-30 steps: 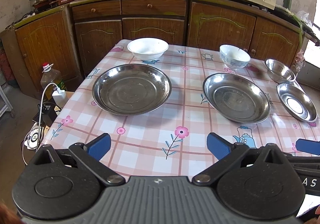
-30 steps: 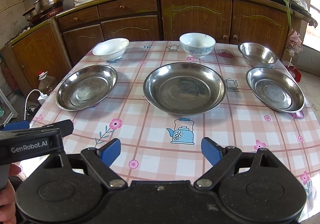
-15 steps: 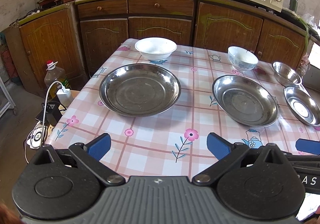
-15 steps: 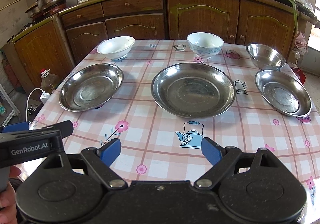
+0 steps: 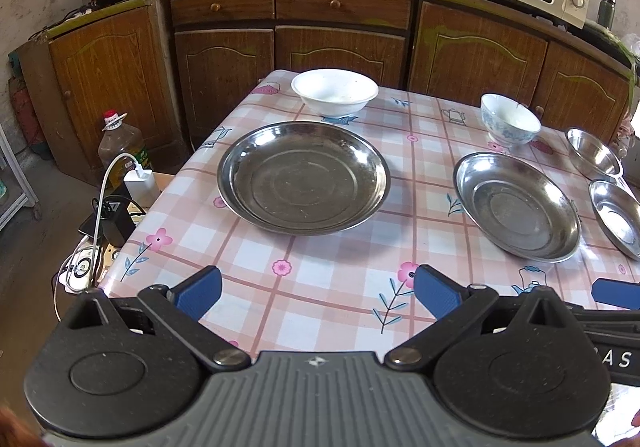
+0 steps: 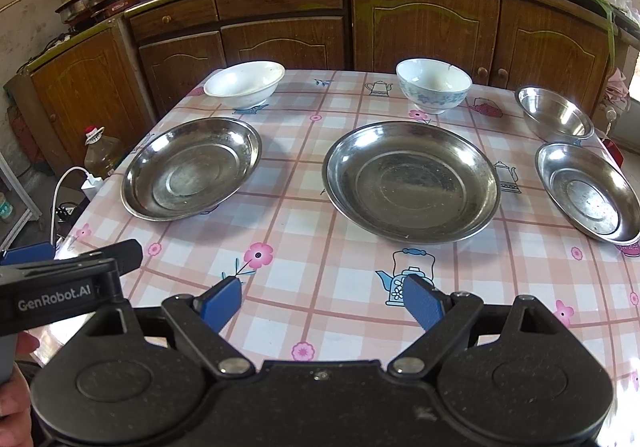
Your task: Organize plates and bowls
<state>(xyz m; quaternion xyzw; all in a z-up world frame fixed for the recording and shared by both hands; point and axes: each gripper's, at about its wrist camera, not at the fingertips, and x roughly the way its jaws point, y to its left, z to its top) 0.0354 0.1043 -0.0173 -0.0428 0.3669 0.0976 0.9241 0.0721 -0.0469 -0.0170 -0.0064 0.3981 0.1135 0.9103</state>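
Centrally, three steel plates point(image 6: 412, 181) w/ white bowl point(image 6: 244, 83), blue-patterned bowl point(image 6: 434, 85) & steel bowl point(image 6: 554, 117) behind, all apart on checked surface point(image 6: 320, 287). Left gripper point(image 5: 316, 293) & right gripper point(image 6: 322, 301): jaws apart, empty, above near edge.

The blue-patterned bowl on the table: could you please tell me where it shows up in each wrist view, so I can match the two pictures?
Left wrist view: the blue-patterned bowl sits upper right, at the table's far side, behind the middle steel plate.
Right wrist view: the bowl sits just right of centre, upper part, behind the same plate.
Shared landmark: the white bowl, to its left along the far edge in both.
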